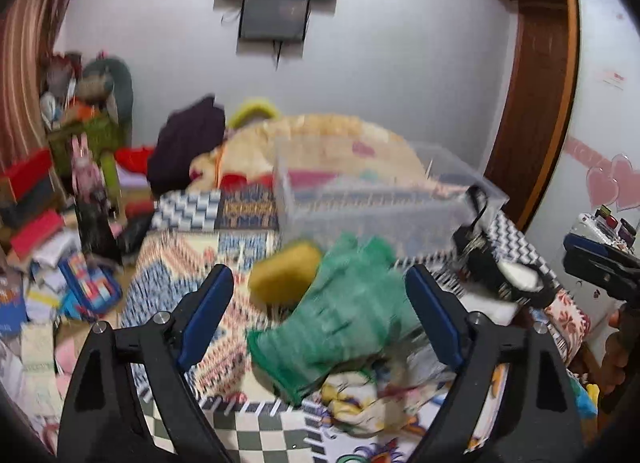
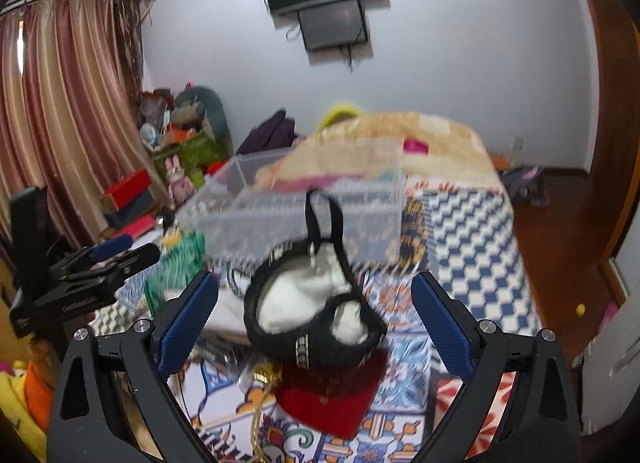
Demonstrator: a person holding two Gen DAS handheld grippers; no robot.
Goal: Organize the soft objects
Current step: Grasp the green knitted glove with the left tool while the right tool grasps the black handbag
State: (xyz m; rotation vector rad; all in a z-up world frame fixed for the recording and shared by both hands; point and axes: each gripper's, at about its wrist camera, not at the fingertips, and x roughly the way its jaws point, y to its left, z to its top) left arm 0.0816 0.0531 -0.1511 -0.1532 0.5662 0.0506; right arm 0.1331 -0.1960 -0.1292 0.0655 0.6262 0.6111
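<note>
Between the wide-open fingers of the left gripper [image 1: 320, 303] lies a green knitted glove [image 1: 348, 311], ungripped, with a yellow sponge [image 1: 285, 271] just beyond it. The right gripper [image 2: 316, 315] is equally open and empty around a black-and-white padded mask [image 2: 316, 311] resting on a red cloth [image 2: 332, 395]. The clear plastic box [image 1: 384, 199] beyond both seems nearly empty, so I judge the sorting is barely begun.

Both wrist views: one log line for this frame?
left gripper: open, over green glove | right gripper: open, over black-white item | clear bin: behind
</note>
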